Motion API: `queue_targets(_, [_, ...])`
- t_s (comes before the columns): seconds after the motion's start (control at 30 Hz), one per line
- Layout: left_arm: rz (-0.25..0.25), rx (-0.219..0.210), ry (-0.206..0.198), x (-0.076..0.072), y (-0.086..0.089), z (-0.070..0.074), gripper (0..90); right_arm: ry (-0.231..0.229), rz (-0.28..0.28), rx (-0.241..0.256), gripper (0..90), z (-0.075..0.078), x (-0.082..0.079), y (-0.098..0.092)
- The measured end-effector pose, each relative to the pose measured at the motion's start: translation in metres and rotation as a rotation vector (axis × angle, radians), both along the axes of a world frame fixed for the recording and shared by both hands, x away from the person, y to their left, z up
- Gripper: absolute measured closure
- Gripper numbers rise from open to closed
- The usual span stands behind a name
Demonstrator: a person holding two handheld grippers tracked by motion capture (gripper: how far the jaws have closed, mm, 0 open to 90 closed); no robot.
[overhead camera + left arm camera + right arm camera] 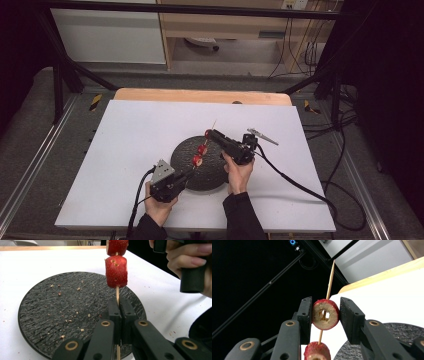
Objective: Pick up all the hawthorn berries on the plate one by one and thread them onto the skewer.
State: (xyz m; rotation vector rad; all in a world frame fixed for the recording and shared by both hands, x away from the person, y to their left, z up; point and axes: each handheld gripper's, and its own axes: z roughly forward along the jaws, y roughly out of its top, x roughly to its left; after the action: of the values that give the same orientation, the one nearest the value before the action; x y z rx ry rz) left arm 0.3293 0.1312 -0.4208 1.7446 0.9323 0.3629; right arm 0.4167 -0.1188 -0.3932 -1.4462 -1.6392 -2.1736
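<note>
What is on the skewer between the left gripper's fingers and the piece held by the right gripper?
In the high view, two red fruit pieces sit on the skewer between the left gripper and the right gripper.

White-topped wooden table (150,130), black frame (200,9), grey floor, pale cabinet (107,35), trailing cables beyond.

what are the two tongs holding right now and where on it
The left tongs clamp the wooden skewer by its bare lower end, below the fruit. The right tongs pinch the top fruit slice on that skewer by its sides.
</note>
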Motion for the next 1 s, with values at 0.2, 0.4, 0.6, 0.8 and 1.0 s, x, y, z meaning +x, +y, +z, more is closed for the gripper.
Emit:
queue_targets(0.2, [-0.002,-0.002,0.01,0.003,0.0,0.001,88.6,0.002,0.011,-0.019,63.9,-0.003,-0.003,0.003])
queue_targets(0.4, [-0.007,0.001,0.017,0.004,0.001,-0.001,88.7,0.002,0.018,-0.033,63.6,-0.006,-0.004,0.004])
queue_targets(0.6, [-0.018,-0.001,0.025,0.002,0.004,-0.001,88.7,-0.014,0.005,-0.069,52.5,-0.003,-0.006,0.002])
queue_targets(0.8, [-0.012,-0.002,0.032,0.002,0.012,-0.001,88.6,-0.033,0.013,-0.182,37.2,0.006,-0.007,-0.006])
queue_targets(1.0, [-0.019,0.004,0.045,0.004,0.021,0.001,88.6,-0.042,0.073,-0.363,20.5,0.006,-0.008,-0.015])
